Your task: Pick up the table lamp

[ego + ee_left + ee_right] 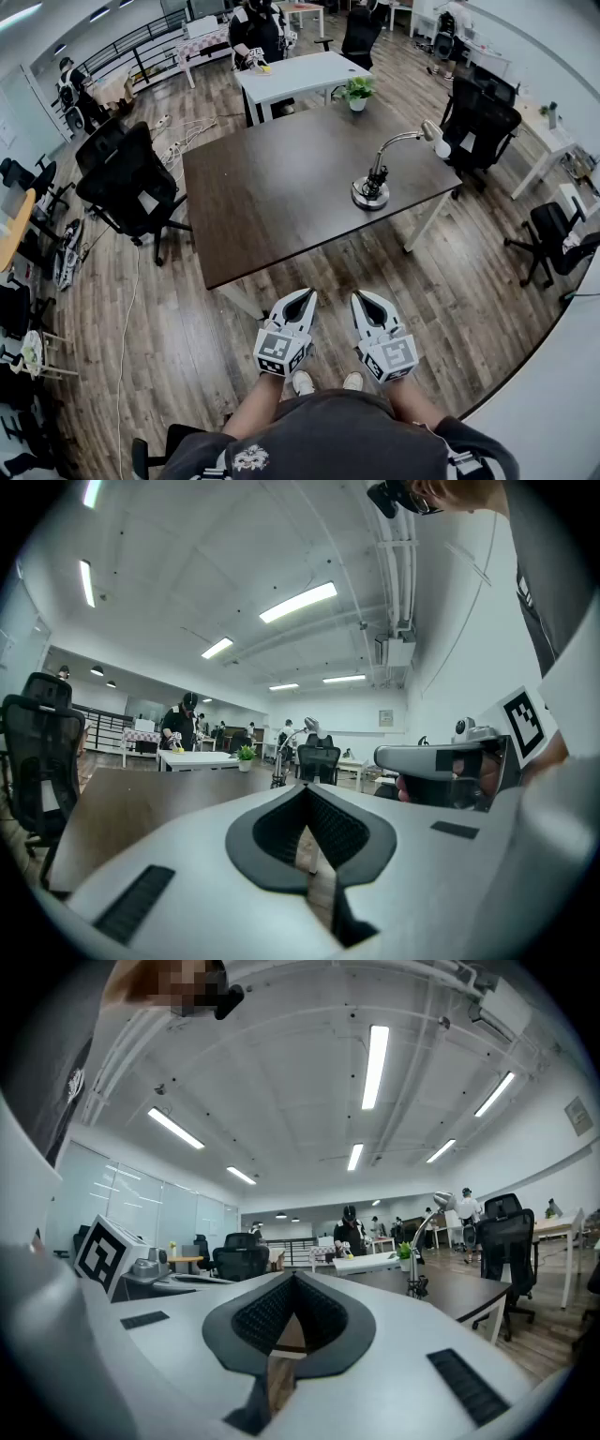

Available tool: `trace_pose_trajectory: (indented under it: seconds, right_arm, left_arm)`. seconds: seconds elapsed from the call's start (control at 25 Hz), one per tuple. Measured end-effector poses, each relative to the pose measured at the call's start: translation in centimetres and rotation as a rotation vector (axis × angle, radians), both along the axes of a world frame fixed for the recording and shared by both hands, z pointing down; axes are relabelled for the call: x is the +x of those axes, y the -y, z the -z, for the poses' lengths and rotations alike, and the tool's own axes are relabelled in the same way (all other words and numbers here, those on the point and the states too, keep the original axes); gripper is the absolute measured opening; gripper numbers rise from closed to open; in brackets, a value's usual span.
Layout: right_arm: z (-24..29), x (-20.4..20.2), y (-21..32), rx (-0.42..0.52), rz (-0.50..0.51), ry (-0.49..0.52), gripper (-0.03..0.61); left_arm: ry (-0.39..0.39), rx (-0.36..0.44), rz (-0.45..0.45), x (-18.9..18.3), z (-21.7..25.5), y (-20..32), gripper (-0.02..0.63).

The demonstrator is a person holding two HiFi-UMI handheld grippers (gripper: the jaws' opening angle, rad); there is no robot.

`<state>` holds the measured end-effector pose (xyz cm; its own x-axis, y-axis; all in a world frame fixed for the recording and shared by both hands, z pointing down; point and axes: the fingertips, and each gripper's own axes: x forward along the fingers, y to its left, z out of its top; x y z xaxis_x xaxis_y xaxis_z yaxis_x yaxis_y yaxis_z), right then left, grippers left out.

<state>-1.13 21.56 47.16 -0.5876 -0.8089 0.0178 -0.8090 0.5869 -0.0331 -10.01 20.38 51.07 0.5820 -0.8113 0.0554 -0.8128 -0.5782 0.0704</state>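
Note:
The table lamp (373, 190) stands on the right side of the dark brown table (272, 187): a round metal base, a curved silver neck and a small head (432, 132) that reaches toward the table's right edge. Both grippers are held level side by side above the wooden floor, short of the table's near edge. My left gripper (308, 293) is shut and holds nothing. My right gripper (360, 294) is also shut and holds nothing. The lamp (280, 762) shows far ahead in the left gripper view. In the right gripper view the lamp (422, 1252) is off to the right.
A white table (300, 75) with a potted plant (357, 91) stands behind the brown one, with a person (258, 28) at it. Black office chairs stand to the left (131, 183) and right (478, 117). Cables (178, 141) lie on the floor.

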Motion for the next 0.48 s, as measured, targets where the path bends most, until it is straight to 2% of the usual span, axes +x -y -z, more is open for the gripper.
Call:
trace_pose_trajectory:
  seconds: [0.48]
  right_arm:
    - [-0.52, 1.17, -0.10, -0.004, -0.005, -0.027, 0.026]
  left_arm:
    - [0.018, 0.012, 0.012, 1.10, 0.41, -0.09, 0.008]
